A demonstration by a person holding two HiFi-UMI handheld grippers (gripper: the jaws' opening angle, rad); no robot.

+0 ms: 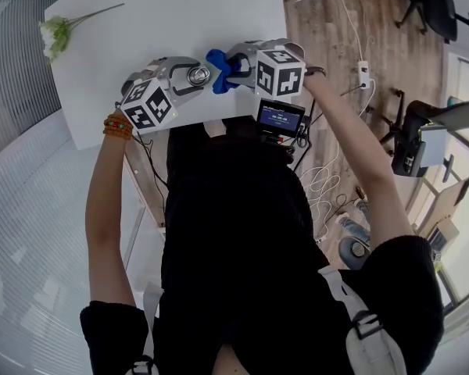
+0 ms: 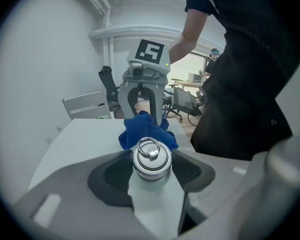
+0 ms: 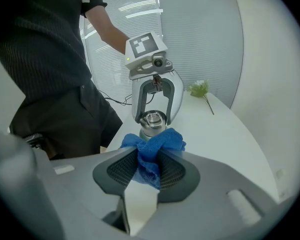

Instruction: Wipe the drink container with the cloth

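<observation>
Drink container (image 2: 151, 159) is upright over the near edge of the white desk (image 1: 180, 14), and you have the jaws of your left gripper (image 1: 189, 77) clamped on it just below the cap. That grip looks meant to keep it from tipping or turning while it is rubbed. No view shows whether its base rests on the desk or is lifted. Your right gripper (image 1: 233, 65) comes in from the right, facing the left one, with its jaws closed on a bunched blue cloth (image 3: 152, 151). The free fold of the cloth is pressed against the container's right-hand shoulder, so you can work the wipe with one hand and hold with the other. The container is silvery brushed metal with a round cap, a dark seam under the cap and a metal ring on top. I can make out no stain on it.
</observation>
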